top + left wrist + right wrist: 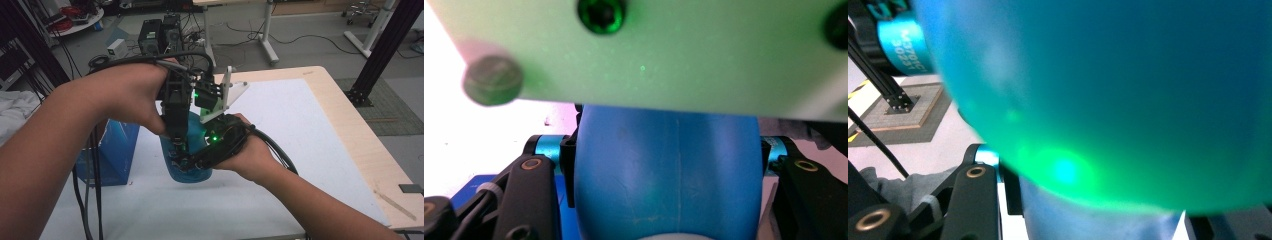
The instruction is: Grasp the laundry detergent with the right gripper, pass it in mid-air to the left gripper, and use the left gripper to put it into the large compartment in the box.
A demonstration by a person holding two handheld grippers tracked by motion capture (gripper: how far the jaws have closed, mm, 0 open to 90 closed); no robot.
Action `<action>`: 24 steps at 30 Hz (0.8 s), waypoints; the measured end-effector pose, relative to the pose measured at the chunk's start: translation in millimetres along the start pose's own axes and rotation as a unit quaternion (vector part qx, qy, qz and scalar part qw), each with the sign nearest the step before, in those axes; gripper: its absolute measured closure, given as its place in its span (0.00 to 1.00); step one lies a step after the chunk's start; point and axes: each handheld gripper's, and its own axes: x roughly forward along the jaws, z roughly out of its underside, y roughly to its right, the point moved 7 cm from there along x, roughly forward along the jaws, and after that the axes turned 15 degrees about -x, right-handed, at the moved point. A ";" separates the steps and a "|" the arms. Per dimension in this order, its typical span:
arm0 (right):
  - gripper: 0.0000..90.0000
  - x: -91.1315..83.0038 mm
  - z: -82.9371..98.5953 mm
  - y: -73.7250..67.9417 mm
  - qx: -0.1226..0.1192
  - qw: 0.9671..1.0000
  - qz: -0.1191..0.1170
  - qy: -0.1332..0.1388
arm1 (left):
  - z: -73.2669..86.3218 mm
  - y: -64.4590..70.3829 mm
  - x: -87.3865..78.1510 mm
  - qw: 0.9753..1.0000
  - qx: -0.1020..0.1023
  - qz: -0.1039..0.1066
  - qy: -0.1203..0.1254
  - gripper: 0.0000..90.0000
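A blue rounded container (196, 172) stands on the white mat (310, 140) near the table's middle. My left gripper (176, 146) comes down on it from above. In the left gripper view its two black jaws press the container's (669, 170) sides, so it is shut on it. My right gripper (183, 163) reaches in from the right, low against the container. In the right gripper view the bulging blue-green body (1108, 90) looms close, lit by a green light, and a paler, narrower part (1098, 222) sits between the jaws. The right gripper's grey plate (684, 55) hangs across the left gripper view.
A blue box (118, 150) stands on the mat just left of the container, behind my left forearm. The table's wooden edge (360, 135) runs along the right. Cables trail from both grippers. Equipment (160, 35) and a black frame post (382, 50) stand on the floor beyond.
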 end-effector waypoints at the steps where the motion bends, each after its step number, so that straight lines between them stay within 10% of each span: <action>1: 0.51 -0.5 -0.3 -1.3 0.008 1.000 -0.001 -0.002 | -0.1 0.0 -0.2 1.000 0.002 0.000 -0.002 0.45; 24: 0.25 -30.7 5.9 5.7 0.002 0.999 0.042 -0.010 | 4.9 -7.3 -7.1 1.000 -0.014 0.000 0.000 0.45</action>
